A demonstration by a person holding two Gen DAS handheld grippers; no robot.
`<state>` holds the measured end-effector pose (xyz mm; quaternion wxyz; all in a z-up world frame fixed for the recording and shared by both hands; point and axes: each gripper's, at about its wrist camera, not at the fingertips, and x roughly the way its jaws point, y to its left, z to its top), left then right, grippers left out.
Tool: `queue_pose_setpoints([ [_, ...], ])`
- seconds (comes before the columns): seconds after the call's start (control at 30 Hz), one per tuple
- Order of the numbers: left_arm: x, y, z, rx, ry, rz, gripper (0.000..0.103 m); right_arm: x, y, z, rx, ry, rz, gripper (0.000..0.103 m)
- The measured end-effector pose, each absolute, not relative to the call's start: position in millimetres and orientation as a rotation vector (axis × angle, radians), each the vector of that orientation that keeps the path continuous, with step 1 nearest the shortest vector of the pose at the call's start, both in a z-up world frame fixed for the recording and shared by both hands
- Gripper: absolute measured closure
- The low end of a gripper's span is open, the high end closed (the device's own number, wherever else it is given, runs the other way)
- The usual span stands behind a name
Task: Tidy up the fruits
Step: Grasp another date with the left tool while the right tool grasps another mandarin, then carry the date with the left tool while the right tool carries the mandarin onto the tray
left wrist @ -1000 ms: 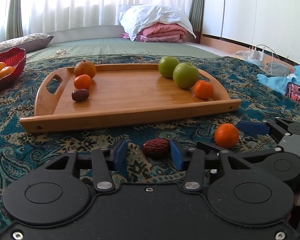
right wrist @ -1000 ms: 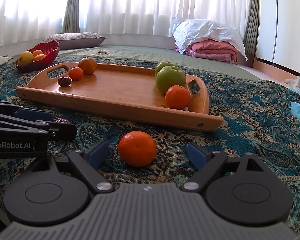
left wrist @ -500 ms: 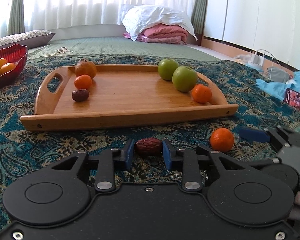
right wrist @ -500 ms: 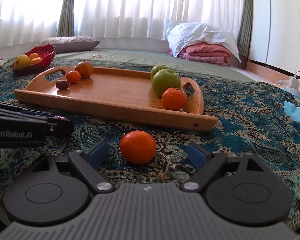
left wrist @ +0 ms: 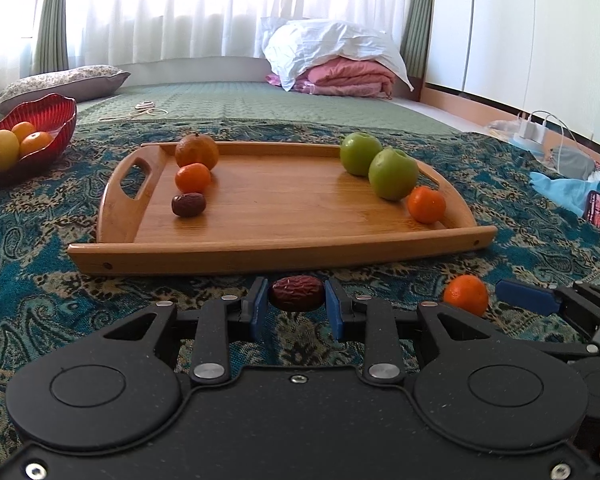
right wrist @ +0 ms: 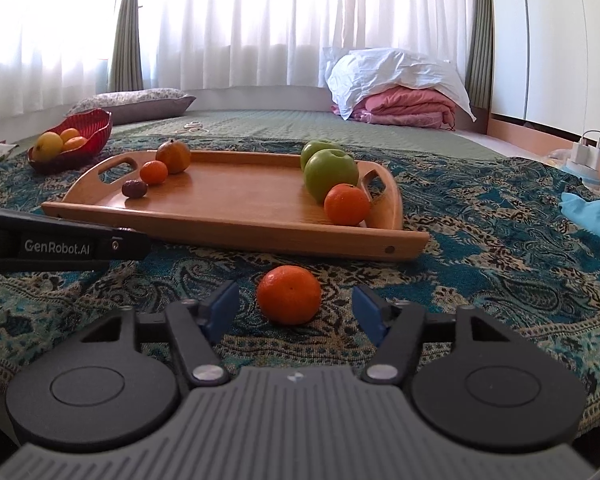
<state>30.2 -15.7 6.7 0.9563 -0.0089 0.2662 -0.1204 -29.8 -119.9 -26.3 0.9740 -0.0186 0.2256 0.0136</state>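
Pinching a red date (left wrist: 298, 298) with the left gripper (left wrist: 297, 307), just before the wooden tray (left wrist: 260, 257), long axis lying crosswise between the pads. Closing the right gripper (right wrist: 294, 310) around a loose mandarin (right wrist: 289, 294) on the patterned cloth (right wrist: 480, 248), pads not touching.
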Motion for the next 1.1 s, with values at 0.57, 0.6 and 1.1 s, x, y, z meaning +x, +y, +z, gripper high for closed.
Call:
queue_pose_setpoints([
  [0.57, 49.3, -9.5, 24.8, 0.011, 0.483, -0.181, 0.074, -12.2, -115.5, -3.9, -0.034, 0.428, 0.051, 0.065],
  [0.6, 52.7, -9.2, 26.5, 0.015, 0.476, -0.175, 0.074, -8.0, -115.2, -0.5, -0.032, 0.422, 0.054, 0.065],
  [1.1, 115.9, -2.5, 24.8, -0.009, 0.5, -0.145, 0.074, 71.2, -108.0, 13.8, -0.002, 0.486, 0.103, 0.064],
])
